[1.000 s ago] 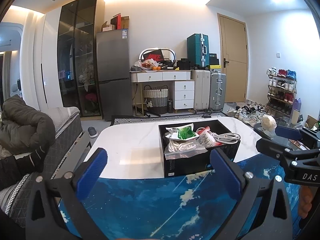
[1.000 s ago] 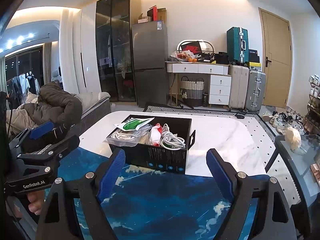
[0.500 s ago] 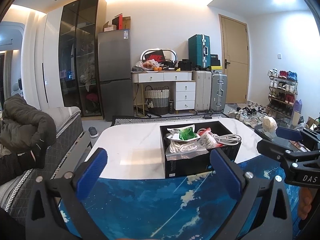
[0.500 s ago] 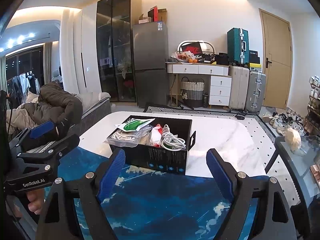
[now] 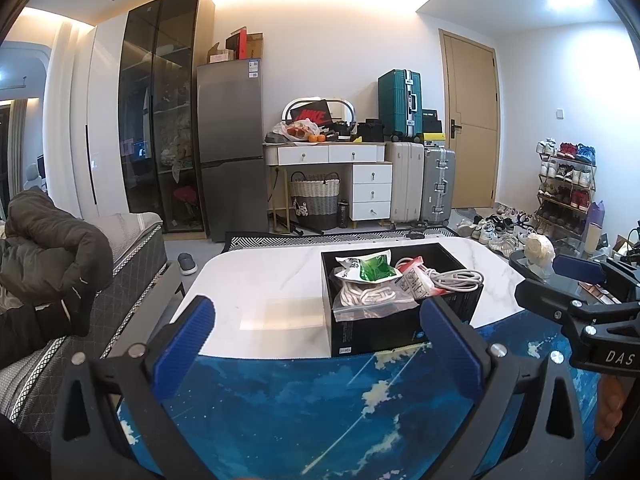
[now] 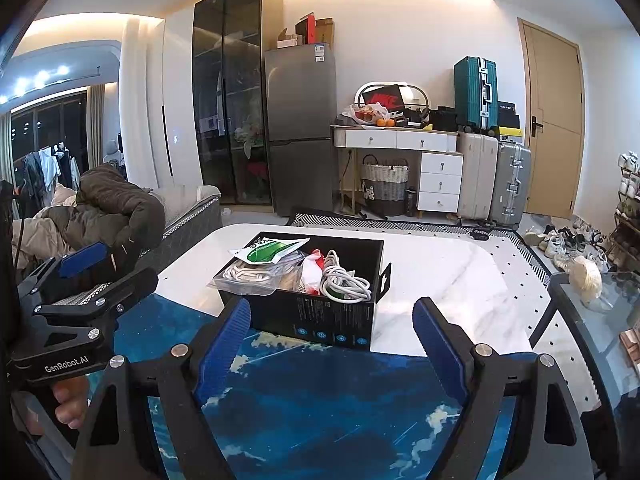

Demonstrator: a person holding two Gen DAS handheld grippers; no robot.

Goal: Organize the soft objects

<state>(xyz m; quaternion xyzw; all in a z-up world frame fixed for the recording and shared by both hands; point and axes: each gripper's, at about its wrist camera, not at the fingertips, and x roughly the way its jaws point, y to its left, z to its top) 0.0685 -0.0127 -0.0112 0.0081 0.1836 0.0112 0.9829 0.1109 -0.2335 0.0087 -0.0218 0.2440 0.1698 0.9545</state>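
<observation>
A black box [image 5: 376,332] [image 6: 320,316] stands on the white marble table. It holds a green-and-white pouch [image 5: 370,269] [image 6: 272,249], a clear bag of white cord [image 5: 370,300] [image 6: 248,276], a red-and-white packet [image 5: 414,278] [image 6: 311,270] and a coiled white cable [image 5: 456,278] [image 6: 344,282]. My left gripper [image 5: 316,344] is open and empty, short of the box. My right gripper [image 6: 332,344] is open and empty, just in front of the box. Each gripper shows at the edge of the other's view.
A blue mat [image 5: 320,408] [image 6: 320,408] covers the near part of the table [image 5: 256,288]. A sofa with a dark jacket [image 5: 44,256] is on the left. A glass side table [image 6: 592,320] with a pale round object is on the right.
Both views have shifted only very slightly. The box and its contents have not moved. Both grippers stay open.
</observation>
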